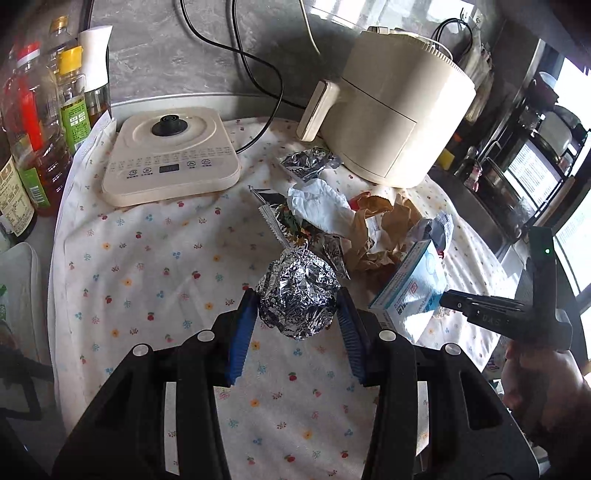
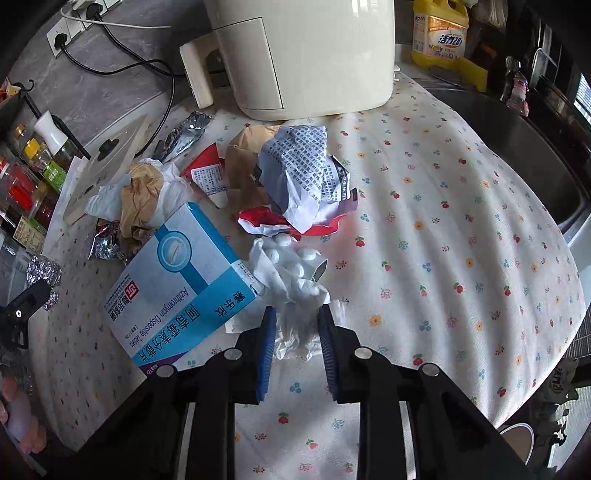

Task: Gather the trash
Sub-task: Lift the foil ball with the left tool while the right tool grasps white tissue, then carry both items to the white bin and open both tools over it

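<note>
The left hand-held gripper [image 1: 297, 314] is clamped on a crumpled silver foil ball [image 1: 298, 295], while the right hand-held gripper [image 2: 297, 321] pinches a crumpled white tissue [image 2: 295, 314] over the floral-clothed desk [image 2: 461, 221]. Pickup looks done; each load now needs carrying to a bin, none visible.

We note: foil ball [image 2: 43, 273] half hidden behind the left tool [image 2: 16, 314]; detergent bottle [image 2: 441, 33] cropped at top; oil-bottle labels [image 1: 75, 122] unreadable.

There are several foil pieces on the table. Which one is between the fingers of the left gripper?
The round foil ball, sitting between the left gripper pads. The flatter foil wad lies far off beside the air fryer.
</note>
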A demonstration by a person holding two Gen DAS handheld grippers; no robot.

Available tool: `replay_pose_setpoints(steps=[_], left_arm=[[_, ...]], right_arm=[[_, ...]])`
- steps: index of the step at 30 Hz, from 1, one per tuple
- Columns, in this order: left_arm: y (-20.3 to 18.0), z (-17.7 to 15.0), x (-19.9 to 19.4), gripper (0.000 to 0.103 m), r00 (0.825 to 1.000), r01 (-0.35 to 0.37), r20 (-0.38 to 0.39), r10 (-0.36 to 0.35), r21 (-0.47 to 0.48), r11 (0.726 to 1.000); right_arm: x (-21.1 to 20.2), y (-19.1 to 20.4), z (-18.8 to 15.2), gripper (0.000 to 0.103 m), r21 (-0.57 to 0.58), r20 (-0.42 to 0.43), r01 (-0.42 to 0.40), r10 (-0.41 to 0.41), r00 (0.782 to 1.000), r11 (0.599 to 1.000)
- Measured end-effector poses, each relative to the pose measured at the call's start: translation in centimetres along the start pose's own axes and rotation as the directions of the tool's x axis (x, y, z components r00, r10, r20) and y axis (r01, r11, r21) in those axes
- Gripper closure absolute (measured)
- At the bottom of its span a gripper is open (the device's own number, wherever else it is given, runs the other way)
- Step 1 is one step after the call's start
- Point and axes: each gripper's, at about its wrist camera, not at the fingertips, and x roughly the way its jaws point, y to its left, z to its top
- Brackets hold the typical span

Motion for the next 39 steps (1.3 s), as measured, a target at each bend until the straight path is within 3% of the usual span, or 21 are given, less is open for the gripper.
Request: replay_pose_setpoints(steps=[1, 11, 20, 30, 39], left_arm=[[0.0, 0.2, -0.1, 0.059, 1.0, 0.008, 0.003, -0.008, 0.003, 1.0], [-3.1, 2.5, -1.1, 0.059, 0.994, 0.087, 0.056, -0.092, 0.087, 0.992], [-8.5, 2.8, -1.0, 0.059, 0.988, 0.118, 0.077, -0.13, 0.148, 0.982], [-19.5, -0.7, -0.2, 0.059, 0.981, 0.179, 0.035, -0.189, 0.202, 0.963], [-31.8, -6.3, 1.8, 0.059, 0.96, 0.278, -0.073, -0.269, 0.302, 0.912]], right_arm=[[-0.3, 0.0, 0.0, 0.098, 0.0, 0.005, -0.002, 0.002, 1.0, 1.0], [-5.7, -0.1, 0.0, 0.1, 0.011, 0.102, -0.038, 0.037, 0.994, 0.999], [-10.7, -4.7, -1.1, 0.1, 0.059, 0.198, -0.022, 0.01, 0.98, 0.998], [-17.4, -15.2, -6.3, 0.1, 0.143, 0.257, -0.002, -0.035, 0.966, 0.99], [-21.5, -27.0, -14.5, 0.1, 0.306, 0.23, 0.073, -0.148, 0.962, 0.949]])
